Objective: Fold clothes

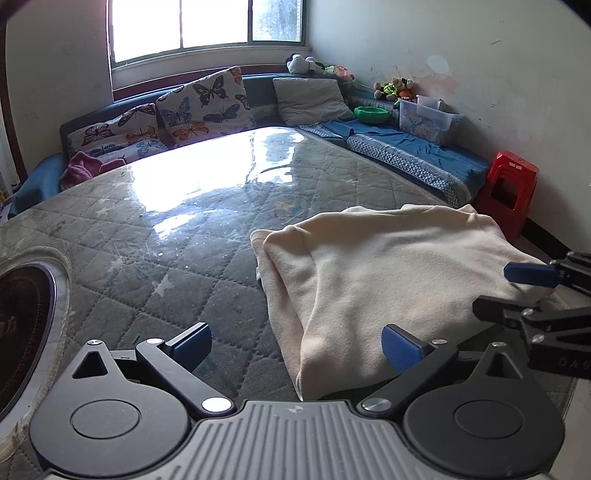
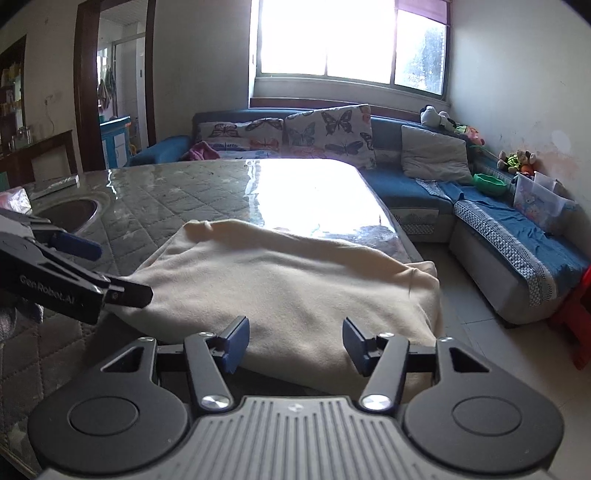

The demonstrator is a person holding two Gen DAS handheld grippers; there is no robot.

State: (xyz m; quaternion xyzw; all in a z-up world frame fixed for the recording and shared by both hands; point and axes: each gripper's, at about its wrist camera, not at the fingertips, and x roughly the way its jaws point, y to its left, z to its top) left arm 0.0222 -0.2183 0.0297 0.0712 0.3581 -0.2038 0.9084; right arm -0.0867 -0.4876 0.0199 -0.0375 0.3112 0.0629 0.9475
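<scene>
Left wrist: left gripper [image 1: 297,347] fingers [image 1: 400,349] spread.

Each camera sits just behind its own claw, tilted down across the surface [image 1: 147,229] toward the window [image 2: 351,40]. The left view looks from the left, the right from the right. Both share the cream cloth [image 1: 388,266] up close, and the sofa [image 2: 406,184] beyond.

Daylight floods in from the window [image 1: 207,26] at twelve o'clock, blown out to white. Hard glare sheets across the glossy tabletop [image 1: 192,177] (washing out its quilted pattern). Fisheye bending curves walls; corners vignette black.
</scene>
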